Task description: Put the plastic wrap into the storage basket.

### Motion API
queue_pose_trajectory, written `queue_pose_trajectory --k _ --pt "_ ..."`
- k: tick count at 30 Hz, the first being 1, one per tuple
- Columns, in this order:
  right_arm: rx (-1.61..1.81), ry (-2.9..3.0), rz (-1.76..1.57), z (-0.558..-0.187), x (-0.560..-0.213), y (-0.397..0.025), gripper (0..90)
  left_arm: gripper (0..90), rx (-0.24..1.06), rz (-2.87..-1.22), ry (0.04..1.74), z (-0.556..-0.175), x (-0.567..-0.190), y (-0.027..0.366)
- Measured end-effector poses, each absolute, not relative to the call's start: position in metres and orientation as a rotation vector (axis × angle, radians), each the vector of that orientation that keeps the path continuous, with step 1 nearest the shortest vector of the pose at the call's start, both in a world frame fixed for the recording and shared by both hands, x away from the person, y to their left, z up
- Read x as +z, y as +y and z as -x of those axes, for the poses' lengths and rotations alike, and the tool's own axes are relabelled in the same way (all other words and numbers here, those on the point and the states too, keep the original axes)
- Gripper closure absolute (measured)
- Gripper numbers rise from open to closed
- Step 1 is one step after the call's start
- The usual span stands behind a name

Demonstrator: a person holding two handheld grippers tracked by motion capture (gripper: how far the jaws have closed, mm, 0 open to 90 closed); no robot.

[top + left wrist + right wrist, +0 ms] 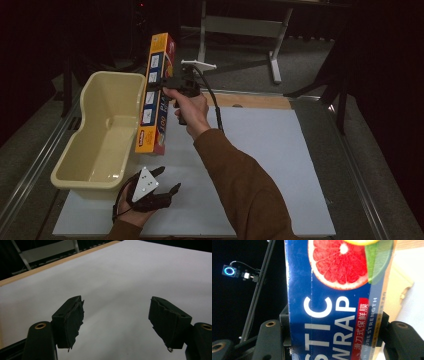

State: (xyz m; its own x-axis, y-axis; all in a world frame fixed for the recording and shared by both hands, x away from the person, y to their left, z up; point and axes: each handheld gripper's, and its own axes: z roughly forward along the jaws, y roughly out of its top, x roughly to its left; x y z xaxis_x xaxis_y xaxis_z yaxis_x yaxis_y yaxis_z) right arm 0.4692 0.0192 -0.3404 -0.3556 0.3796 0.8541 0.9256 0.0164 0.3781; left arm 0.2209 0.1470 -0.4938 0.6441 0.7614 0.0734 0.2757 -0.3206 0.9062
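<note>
The plastic wrap box (156,95) is clamped between the jaws of the right gripper (170,84), which grip it partway along its length, so it hangs tilted in the air with its lower end just above the table (260,165). Just past the box from that gripper stands the cream tub (87,170). The left gripper (167,181) rests low on the table near the tub's closest corner, its jaws spread wide apart and holding nothing.

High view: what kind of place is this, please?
Probably a lab or recording studio, not a home. A white work mat lies on the table, dark curtains close off the sides, and a metal stand is behind. The right tongs hold a plastic wrap box beside a cream tub.
</note>
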Motion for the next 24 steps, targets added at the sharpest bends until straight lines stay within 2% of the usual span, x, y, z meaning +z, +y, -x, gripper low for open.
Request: queue_pose_trajectory --k 24 --pt "-1.334 -1.724 1.343 -0.456 -0.346 0.069 40.8 27.6 0.635 -1.875 0.820 -0.218 -0.493 0.149"
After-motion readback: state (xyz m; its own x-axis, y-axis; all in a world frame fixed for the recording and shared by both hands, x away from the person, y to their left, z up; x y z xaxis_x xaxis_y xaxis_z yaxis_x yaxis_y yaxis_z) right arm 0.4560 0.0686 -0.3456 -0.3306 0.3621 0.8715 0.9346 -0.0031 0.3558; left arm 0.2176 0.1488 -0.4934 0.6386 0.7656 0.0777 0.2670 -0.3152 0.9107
